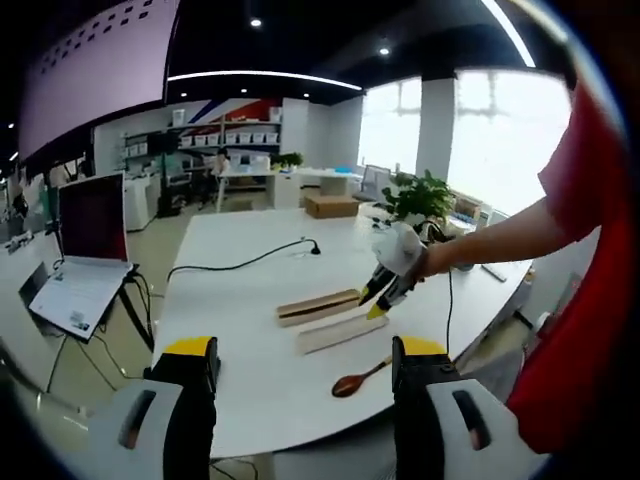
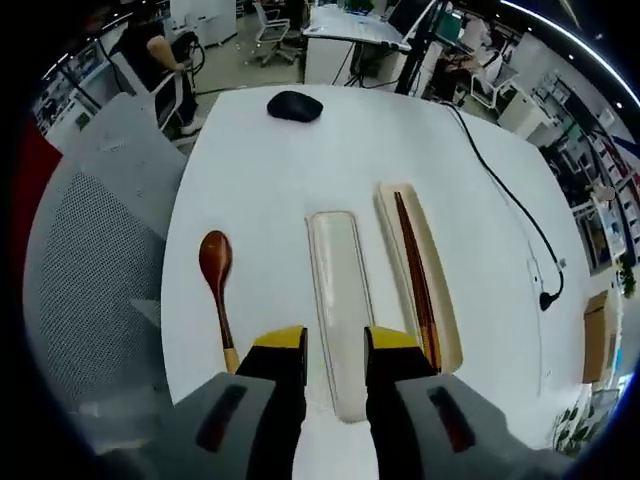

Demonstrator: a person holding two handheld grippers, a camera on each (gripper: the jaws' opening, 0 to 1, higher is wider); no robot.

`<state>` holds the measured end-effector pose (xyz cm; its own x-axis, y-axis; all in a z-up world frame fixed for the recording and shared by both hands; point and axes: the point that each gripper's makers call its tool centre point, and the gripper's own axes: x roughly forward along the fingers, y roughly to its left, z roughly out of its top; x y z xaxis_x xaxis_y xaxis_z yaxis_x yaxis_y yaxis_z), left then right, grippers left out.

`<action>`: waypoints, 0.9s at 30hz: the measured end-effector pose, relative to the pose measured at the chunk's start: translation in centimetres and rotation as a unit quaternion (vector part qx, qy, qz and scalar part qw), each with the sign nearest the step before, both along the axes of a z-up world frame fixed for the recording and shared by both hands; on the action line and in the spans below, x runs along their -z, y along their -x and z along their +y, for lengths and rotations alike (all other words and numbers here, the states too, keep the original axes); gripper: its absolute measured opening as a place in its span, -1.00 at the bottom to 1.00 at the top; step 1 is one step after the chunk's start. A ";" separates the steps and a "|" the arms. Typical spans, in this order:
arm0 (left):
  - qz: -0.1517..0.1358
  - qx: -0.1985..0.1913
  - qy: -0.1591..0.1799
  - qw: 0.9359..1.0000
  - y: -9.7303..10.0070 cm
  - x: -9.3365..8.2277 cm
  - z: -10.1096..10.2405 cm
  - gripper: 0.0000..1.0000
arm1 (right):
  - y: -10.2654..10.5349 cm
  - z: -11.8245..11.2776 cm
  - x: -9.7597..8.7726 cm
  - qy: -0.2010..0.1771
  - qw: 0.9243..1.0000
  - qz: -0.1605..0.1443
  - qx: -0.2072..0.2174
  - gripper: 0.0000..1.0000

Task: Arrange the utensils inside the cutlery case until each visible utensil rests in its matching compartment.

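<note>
On the white table (image 2: 260, 180) a wooden spoon (image 2: 216, 280) lies left of two long cream case halves. The middle half (image 2: 338, 270) is empty. Dark chopsticks (image 2: 414, 270) rest in the right half (image 2: 445, 300). My right gripper (image 2: 335, 345) is open, hovering over the empty half's near end with nothing between its jaws. In the left gripper view, my left gripper (image 1: 305, 355) is wide open at the table's near edge, short of the spoon (image 1: 358, 380) and the case halves (image 1: 318, 306). A hand holds the right gripper (image 1: 377, 297) just above them.
A black mouse (image 2: 295, 105) lies at the far end of the table, and a black cable (image 2: 505, 190) runs along its right side. A grey mesh chair (image 2: 90, 260) stands to the left. A laptop (image 1: 90, 240) sits on a stand beside the table, with a plant (image 1: 420, 195) beyond.
</note>
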<state>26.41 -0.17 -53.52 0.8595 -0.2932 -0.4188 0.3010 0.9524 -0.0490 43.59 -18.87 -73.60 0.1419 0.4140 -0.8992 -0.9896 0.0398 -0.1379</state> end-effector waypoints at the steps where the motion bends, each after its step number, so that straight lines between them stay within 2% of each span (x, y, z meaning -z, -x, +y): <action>1: -0.001 0.002 -0.005 1.000 -0.1 -0.1 -0.1 0.45 | 0.1 -0.3 0.0 -0.002 1.000 0.001 0.006 -0.59; 4: 0.000 0.003 -0.003 1.000 0.1 0.0 -0.5 0.45 | 0.9 -0.3 -0.2 -0.029 0.999 0.020 0.033 -0.59; 8: 0.013 0.007 0.002 1.000 0.7 1.2 -1.0 0.46 | 1.4 -0.9 0.2 -0.023 0.999 0.013 0.038 -0.60; 12: 0.022 0.010 0.000 1.000 2.2 1.8 -1.5 0.49 | 2.5 -1.0 0.3 -0.037 0.997 0.027 0.064 -0.57; 18: 0.049 0.006 0.009 0.999 3.1 3.9 -1.0 0.48 | 3.8 -1.2 0.9 -0.039 0.997 0.028 0.058 -0.55; 20: 0.052 0.004 0.013 0.999 3.2 4.1 -0.8 0.48 | 4.6 -1.3 0.7 -0.039 0.997 0.028 0.058 -0.55; 24: 0.056 -0.001 0.009 0.998 3.2 4.2 -0.4 0.47 | 5.9 -1.4 1.6 -0.033 0.997 0.033 0.056 -0.54; 27: 0.055 -0.001 0.012 0.998 3.1 4.1 -0.3 0.47 | 7.3 -1.2 2.4 -0.020 0.999 0.032 0.031 -0.53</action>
<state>23.33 -0.47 -57.59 0.8095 -0.3026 -0.5031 0.2901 0.9512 -0.1053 36.30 -20.05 -76.02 0.1109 0.4417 -0.8903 -0.9918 0.1063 -0.0709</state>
